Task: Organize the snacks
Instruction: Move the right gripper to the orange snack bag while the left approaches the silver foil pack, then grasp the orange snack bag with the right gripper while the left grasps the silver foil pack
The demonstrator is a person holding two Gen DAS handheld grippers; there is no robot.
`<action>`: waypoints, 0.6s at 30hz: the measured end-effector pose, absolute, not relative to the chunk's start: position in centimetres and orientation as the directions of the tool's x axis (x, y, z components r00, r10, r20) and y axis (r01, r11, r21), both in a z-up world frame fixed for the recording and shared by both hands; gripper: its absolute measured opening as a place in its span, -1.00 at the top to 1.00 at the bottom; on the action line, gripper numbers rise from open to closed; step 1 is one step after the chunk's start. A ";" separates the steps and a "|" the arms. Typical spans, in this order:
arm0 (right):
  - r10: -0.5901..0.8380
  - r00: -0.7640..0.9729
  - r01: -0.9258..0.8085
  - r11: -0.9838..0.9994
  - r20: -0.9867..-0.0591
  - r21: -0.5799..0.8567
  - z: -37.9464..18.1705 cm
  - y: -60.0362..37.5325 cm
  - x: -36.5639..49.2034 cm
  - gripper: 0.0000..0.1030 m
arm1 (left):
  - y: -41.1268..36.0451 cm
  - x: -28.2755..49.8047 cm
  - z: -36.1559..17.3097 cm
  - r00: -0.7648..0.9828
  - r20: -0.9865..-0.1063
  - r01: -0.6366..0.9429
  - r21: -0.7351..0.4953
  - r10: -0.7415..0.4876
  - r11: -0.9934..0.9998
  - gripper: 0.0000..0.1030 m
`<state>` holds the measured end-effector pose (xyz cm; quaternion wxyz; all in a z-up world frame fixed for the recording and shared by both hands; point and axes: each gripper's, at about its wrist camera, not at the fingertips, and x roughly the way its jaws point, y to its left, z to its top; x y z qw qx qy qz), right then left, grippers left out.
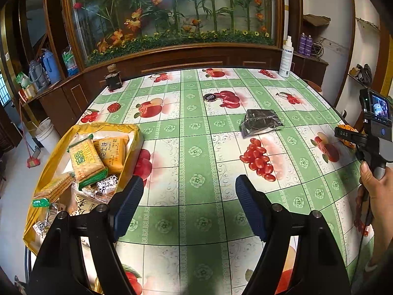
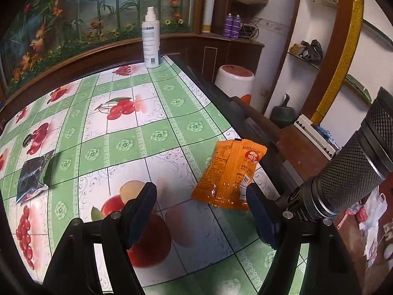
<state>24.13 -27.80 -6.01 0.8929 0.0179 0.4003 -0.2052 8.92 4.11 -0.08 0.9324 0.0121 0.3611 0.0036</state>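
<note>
Because the orange plastic snack packet [image 2: 229, 175] lies at the table [image 2: 157, 135] edge, partly before the spread, empty right gripper [image 2: 200, 205], a skewed closing may push it off.

left claw [image 1: 189, 206]: black arms, blue pads, silver screws | right claw [image 2: 201, 211]: same | bare-skinned hand [image 1: 375, 186]

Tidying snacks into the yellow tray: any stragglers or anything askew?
Two stragglers lie loose on the tablecloth, outside the yellow tray: a dark foil packet mid-table and an orange plastic sachet lying askew near the table's right edge.
</note>
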 end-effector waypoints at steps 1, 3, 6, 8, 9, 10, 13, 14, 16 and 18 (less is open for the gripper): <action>-0.371 0.592 0.387 0.909 -0.715 -0.152 -6.0 -27.6 24.3 -0.52 | 3.9 9.0 -0.2 0.735 -0.677 0.008 0.023 0.010 1.000 -0.50; -0.404 0.578 0.400 0.898 -0.709 -0.185 -6.3 -27.3 24.9 -0.54 | 3.6 9.1 -0.3 0.732 -0.681 0.014 0.020 0.003 1.000 -0.50; -0.419 0.562 0.418 0.888 -0.714 -0.192 -6.7 -27.3 25.6 -0.56 | 3.1 9.2 -0.5 0.728 -0.686 0.031 0.022 -0.008 0.999 -0.50; -0.415 0.563 0.419 0.889 -0.714 -0.186 -6.6 -27.1 26.1 -0.56 | 2.9 9.3 -0.6 0.728 -0.685 0.036 0.025 -0.009 0.999 -0.50; -0.422 0.564 0.419 0.887 -0.710 -0.194 -6.5 -26.9 26.4 -0.56 | 3.0 9.3 -0.6 0.727 -0.687 0.037 0.022 -0.012 0.999 -0.50; -0.435 0.571 0.411 0.886 -0.696 -0.216 -6.2 -26.4 26.7 -0.56 | 3.0 9.4 -0.7 0.724 -0.690 0.038 0.017 -0.016 0.999 -0.50; -0.467 0.562 0.429 0.870 -0.683 -0.242 -6.2 -26.3 27.1 -0.56 | 3.3 9.6 -0.9 0.719 -0.695 0.035 0.006 -0.021 0.999 -0.50; -0.473 0.548 0.449 0.862 -0.690 -0.235 -6.3 -26.7 27.2 -0.56 | 3.3 9.7 -0.9 0.717 -0.697 0.034 0.000 -0.024 0.999 -0.50; -0.488 0.518 0.477 0.847 -0.703 -0.236 -6.6 -27.2 27.5 -0.57 | 3.4 10.0 -1.2 0.707 -0.707 0.040 -0.014 -0.039 0.999 -0.50; -0.504 0.494 0.490 0.835 -0.708 -0.252 -6.9 -27.3 27.9 -0.57 | 3.3 10.1 -1.3 0.701 -0.712 0.050 -0.017 -0.047 0.999 -0.50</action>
